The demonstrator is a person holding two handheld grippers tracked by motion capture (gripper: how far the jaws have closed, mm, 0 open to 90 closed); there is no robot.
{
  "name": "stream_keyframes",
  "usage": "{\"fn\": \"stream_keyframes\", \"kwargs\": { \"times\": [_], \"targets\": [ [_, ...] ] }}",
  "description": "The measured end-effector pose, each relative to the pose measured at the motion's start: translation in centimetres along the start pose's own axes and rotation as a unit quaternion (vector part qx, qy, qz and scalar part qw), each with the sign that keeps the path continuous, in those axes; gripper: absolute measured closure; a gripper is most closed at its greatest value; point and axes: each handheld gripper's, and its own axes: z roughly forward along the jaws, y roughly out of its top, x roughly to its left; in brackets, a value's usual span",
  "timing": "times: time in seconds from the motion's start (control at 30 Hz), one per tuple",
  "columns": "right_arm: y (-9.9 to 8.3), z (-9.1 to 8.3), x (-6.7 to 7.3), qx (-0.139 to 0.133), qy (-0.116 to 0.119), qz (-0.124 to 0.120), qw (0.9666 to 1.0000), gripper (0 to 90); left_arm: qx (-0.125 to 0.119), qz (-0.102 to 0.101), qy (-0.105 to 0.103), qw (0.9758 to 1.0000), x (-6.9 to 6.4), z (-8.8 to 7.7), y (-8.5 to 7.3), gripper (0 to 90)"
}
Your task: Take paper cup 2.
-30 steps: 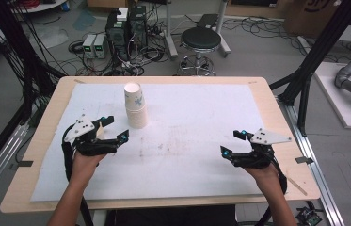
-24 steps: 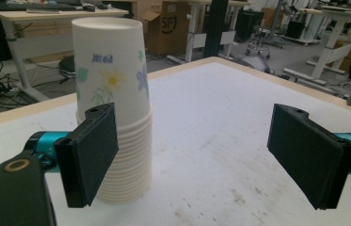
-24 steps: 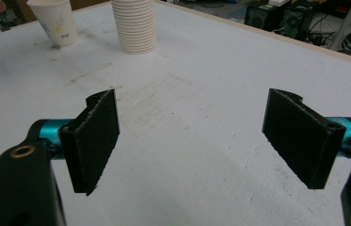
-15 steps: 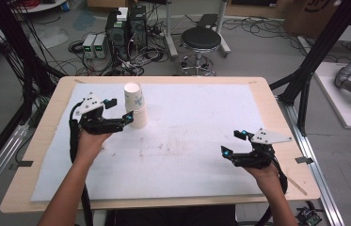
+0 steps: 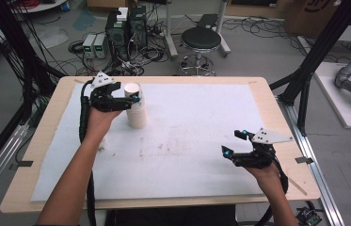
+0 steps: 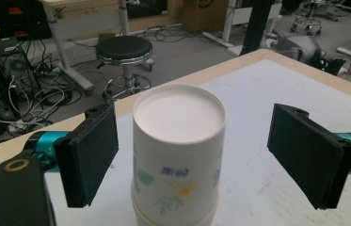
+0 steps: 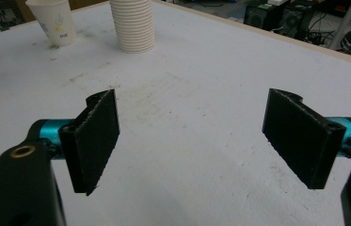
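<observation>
Since the earlier frames the left gripper [image 5: 125, 100] has travelled away from the near left part of the table [image 5: 41, 141], forward and slightly up, to the stack of paper cups [image 5: 134, 107]; the right gripper [image 5: 235, 143] has kept its place near the front right.

The stack stands upside down on the white mat [image 5: 196, 117], toward the far left, with the base of the top cup [image 6: 178, 141] facing up. In the left gripper view the top cup sits between the two black pads [image 6: 91, 155], which stand wide apart with clear space on both sides; nothing is gripped yet. The right gripper's pads [image 7: 93, 141] are also wide apart and hold nothing, hovering over bare mat. From that view a single printed cup [image 7: 53, 21] stands upright just beside the ribbed stack [image 7: 133, 23].

Procedure for the step in hand, which appears to be lifting the top cup off the stack:

1. Centre the cup between the pads; it currently sits nearer the left-hand pad.
2. Keep the pads on the top cup's wall, above the rim of the cup beneath, so that one cup alone is taken.
3. Close gently. Paper walls buckle under hard pressure.
4. Lift straight up along the stack's axis. A sideways pull could tip the whole stack.
5. If the lower cups rise too, steady them with the right gripper.
</observation>
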Motion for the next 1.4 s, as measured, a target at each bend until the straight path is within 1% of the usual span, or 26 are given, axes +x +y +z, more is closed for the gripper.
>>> {"fn": "stream_keyframes", "kwargs": {
  "times": [0.1,0.23,0.27,0.33,0.5,0.6,0.67,0.77,0.9,0.97,1.1,1.17,1.3,1.4],
  "targets": [
    [0.0,-0.1,0.0,-0.001,0.001,0.002,1.0,19.7,0.011,-0.002,0.001,0.9999,0.3,1.0,0.4,16.8],
    [0.1,-0.2,-0.1,-0.002,0.0,0.0,1.0,19.7,0.031,0.0,0.0,0.9995,0.3,2.2,0.2,16.8],
    [0.0,-0.3,-0.1,-0.001,-0.001,0.001,1.0,19.7,0.037,0.003,0.002,0.9993,0.3,2.5,0.1,16.8],
    [0.0,-0.3,-0.1,-0.002,0.0,0.001,1.0,19.7,0.038,0.001,0.003,0.9993,0.3,2.8,0.0,17.2],
    [0.0,-0.4,-0.2,-0.002,-0.001,0.003,1.0,19.7,0.044,0.003,0.006,0.999,0.5,3.2,-0.2,21.3],
    [0.0,-0.4,-0.2,-0.001,-0.001,0.003,1.0,19.7,0.044,0.006,0.002,0.999,0.6,3.2,-0.3,26.0],
    [0.0,-0.4,-0.2,-0.001,0.0,0.003,1.0,19.7,0.041,0.007,-0.002,0.9991,0.7,3.2,-0.2,32.1],
    [0.0,-0.3,-0.2,-0.001,0.0,0.002,1.0,19.7,0.04,0.01,-0.002,0.9992,0.7,3.1,-0.2,33.8],
    [0.0,-0.3,-0.2,0.001,0.0,0.003,1.0,19.7,0.031,0.012,-0.004,0.9995,0.7,2.8,0.0,34.3],
    [0.0,-0.3,-0.2,0.001,0.0,0.003,1.0,19.7,0.026,0.009,-0.007,0.9996,0.7,2.6,0.4,34.4],
    [0.0,-0.3,-0.2,0.001,0.001,0.004,1.0,19.7,0.007,0.012,-0.01,0.9999,0.5,1.7,1.5,34.9],
    [0.0,-0.3,-0.2,0.001,0.002,0.007,1.0,19.7,-0.013,0.015,-0.009,0.9998,0.4,1.2,2.0,35.2],
    [0.1,-0.3,-0.1,0.0,0.002,0.005,1.0,19.7,-0.027,0.019,-0.014,0.9993,0.2,0.2,2.8,35.6],
    [0.1,-0.3,-0.1,-0.001,0.002,0.004,1.0,19.7,-0.04,0.026,-0.015,0.9988,0.0,-0.5,3.5,35.8]
  ]
}}
